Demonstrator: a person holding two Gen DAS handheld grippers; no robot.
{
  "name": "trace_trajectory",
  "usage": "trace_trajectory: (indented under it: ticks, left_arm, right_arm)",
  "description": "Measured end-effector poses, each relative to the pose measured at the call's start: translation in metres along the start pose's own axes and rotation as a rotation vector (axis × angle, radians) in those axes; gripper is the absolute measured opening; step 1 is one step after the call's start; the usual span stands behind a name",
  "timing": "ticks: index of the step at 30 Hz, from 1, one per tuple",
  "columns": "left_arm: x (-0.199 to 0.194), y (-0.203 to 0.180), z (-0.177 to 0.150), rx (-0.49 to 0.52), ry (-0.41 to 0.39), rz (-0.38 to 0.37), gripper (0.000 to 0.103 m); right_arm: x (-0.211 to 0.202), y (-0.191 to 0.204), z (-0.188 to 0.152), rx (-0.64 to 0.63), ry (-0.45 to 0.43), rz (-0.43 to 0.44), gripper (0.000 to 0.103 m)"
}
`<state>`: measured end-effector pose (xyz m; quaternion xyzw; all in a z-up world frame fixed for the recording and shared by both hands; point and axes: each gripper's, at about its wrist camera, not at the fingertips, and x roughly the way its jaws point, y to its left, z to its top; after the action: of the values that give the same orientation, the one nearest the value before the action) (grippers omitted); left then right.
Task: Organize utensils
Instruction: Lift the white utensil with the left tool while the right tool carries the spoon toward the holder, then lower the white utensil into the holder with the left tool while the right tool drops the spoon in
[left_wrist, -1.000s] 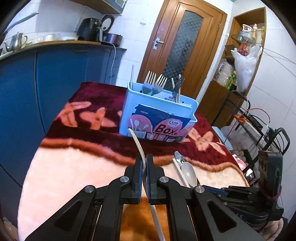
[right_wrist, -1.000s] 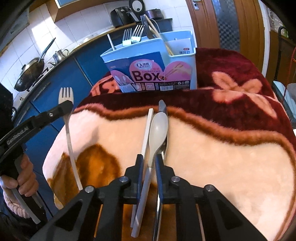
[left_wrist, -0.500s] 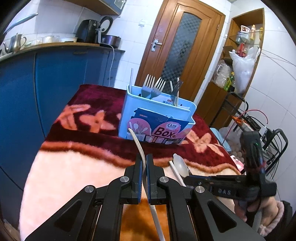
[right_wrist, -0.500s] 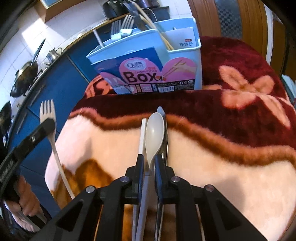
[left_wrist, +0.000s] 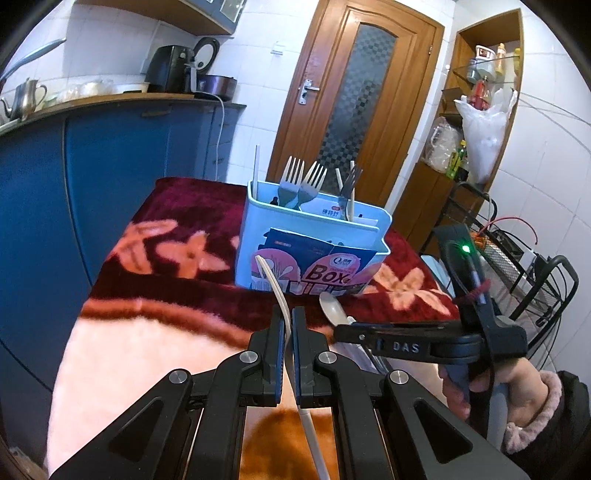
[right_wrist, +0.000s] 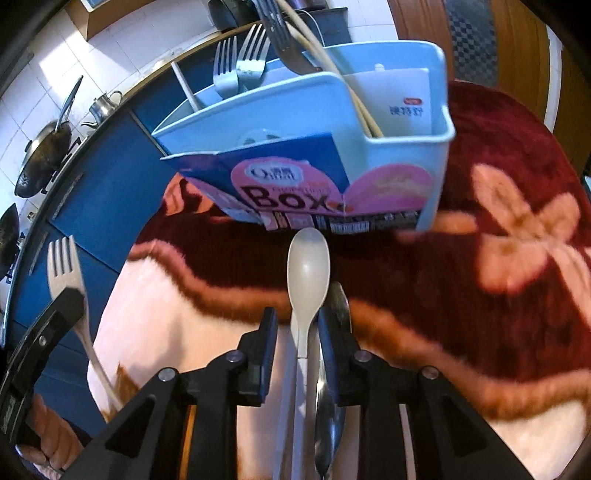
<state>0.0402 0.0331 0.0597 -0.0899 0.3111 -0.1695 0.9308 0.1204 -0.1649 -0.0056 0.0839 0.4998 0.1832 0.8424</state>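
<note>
A light-blue utensil box (left_wrist: 314, 236) with a "Box" label stands on the blanket, with several forks and chopsticks upright in it; it also shows in the right wrist view (right_wrist: 332, 147). My left gripper (left_wrist: 288, 321) is shut on a cream plastic fork (left_wrist: 275, 280), held in the air short of the box; the fork's tines show in the right wrist view (right_wrist: 62, 266). My right gripper (right_wrist: 297, 321) is shut on a cream plastic spoon (right_wrist: 308, 269), lifted just in front of the box. A metal spoon (right_wrist: 330, 406) lies on the blanket under it.
The table is covered by a fleecy blanket (left_wrist: 147, 332), maroon and pink. Blue kitchen cabinets (left_wrist: 92, 166) stand to the left. A wooden door (left_wrist: 354, 92) and a wire rack (left_wrist: 517, 266) are behind and to the right.
My right gripper has lifted the cream spoon off the blanket and carried it forward close to the box. My left gripper has held the fork and moved slightly closer.
</note>
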Motion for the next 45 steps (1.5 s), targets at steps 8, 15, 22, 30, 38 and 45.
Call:
trace_trajectory:
  ticks: [8, 15, 22, 30, 38, 45]
  left_arm:
    - [0.006, 0.004, 0.006, -0.006, 0.001, 0.023, 0.004]
    - [0.007, 0.005, 0.014, 0.004, -0.018, 0.023, 0.004]
    - [0.005, 0.002, 0.027, 0.014, -0.057, 0.034, 0.004]
    - [0.000, -0.004, 0.053, 0.040, -0.134, 0.049, 0.004]
    - [0.001, -0.016, 0.090, 0.089, -0.199, 0.079, 0.004]
    - [0.004, -0.026, 0.119, 0.107, -0.251, 0.093, 0.004]
  right_arm:
    - [0.018, 0.005, 0.016, -0.021, 0.019, -0.052, 0.031]
    - [0.011, 0.003, 0.015, -0.022, -0.011, -0.047, 0.027]
    - [-0.032, 0.000, -0.001, -0.018, -0.152, 0.043, 0.026]
    - [-0.082, -0.002, -0.014, -0.034, -0.337, 0.084, 0.026]
    - [-0.109, 0.000, -0.011, -0.053, -0.441, 0.052, 0.005]
    - [-0.127, -0.002, 0.002, -0.067, -0.490, 0.020, 0.005]
